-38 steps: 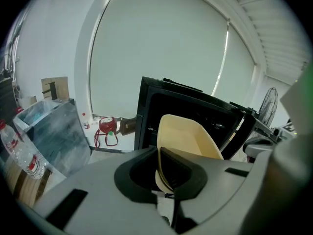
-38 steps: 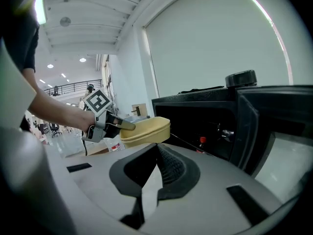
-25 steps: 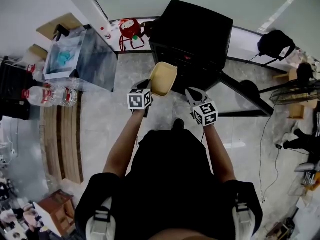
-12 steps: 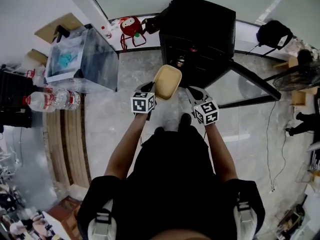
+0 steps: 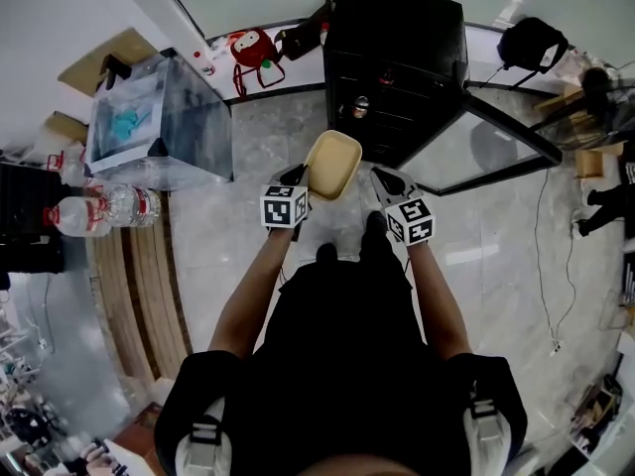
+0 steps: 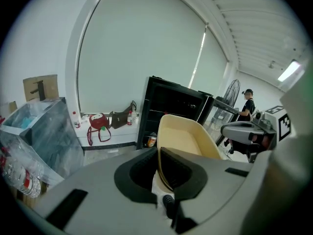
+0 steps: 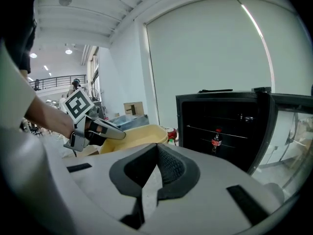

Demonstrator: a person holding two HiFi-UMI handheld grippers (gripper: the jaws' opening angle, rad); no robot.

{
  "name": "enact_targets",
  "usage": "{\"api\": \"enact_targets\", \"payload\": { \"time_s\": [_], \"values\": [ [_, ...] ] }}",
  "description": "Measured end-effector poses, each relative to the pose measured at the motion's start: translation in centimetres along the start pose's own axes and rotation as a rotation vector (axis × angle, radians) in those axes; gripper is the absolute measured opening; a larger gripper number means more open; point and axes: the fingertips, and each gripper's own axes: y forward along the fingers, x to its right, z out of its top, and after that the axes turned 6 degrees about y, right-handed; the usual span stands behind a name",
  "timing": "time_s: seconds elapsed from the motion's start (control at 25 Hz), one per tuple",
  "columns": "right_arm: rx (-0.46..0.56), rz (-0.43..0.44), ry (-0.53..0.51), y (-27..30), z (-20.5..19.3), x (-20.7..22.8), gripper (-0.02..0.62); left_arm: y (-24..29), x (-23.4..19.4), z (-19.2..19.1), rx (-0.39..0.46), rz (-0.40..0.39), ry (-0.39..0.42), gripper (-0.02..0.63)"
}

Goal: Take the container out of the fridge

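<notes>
Where the person stands, head view: on a pale floor [image 5: 248,256], facing a black fridge [image 5: 397,48] whose glass door [image 5: 496,142] hangs wide open at the right.
Container [image 5: 332,164], head view: shallow and yellow, out of the fridge and held in the air in front of its open shelves.
Left gripper [image 5: 298,178], head view: at the container's left edge, marker cube facing up.
Right gripper [image 5: 383,179], head view: just beside the container's right side, apart from it.
Jaws, left gripper view: the left gripper [image 6: 159,168] is clamped on the container's near rim, one pad inside the wall and one outside.
Container [image 6: 188,138], left gripper view: stands tilted up from the jaws, hollow side facing right.
Background, left gripper view: the fridge [image 6: 171,102] with a can [image 6: 151,141] on a low shelf, and a red bag [image 6: 98,121] by the wall.
Jaws, right gripper view: the right gripper [image 7: 155,168] has its pads pressed together with nothing between them.
Container [image 7: 142,133], right gripper view: off to the left, beyond the jaws, with the left gripper [image 7: 105,131] on its far edge.
Fridge [image 7: 220,126], right gripper view: open ahead, a dark bottle [image 7: 215,141] on a shelf.
</notes>
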Motion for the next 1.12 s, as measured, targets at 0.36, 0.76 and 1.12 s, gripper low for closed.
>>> {"api": "enact_targets", "payload": {
  "time_s": [0.36, 0.76, 1.12],
  "values": [
    [0.009, -0.027, -0.009, 0.1, -1.2, -3.2, -0.003, -2.3, -1.9, -2.0, 0.017, -0.009, 0.002, 0.034],
    [0.006, -0.046, -0.010, 0.7, -1.5, -4.3, -0.002, -3.0, -3.8, -2.9, 0.010, -0.010, -0.005, 0.034],
    [-0.005, -0.050, -0.009, 1.3, -1.6, -4.7, -0.002, -3.0, -4.1, -3.1, 0.005, -0.022, -0.004, 0.034]
  ]
}}
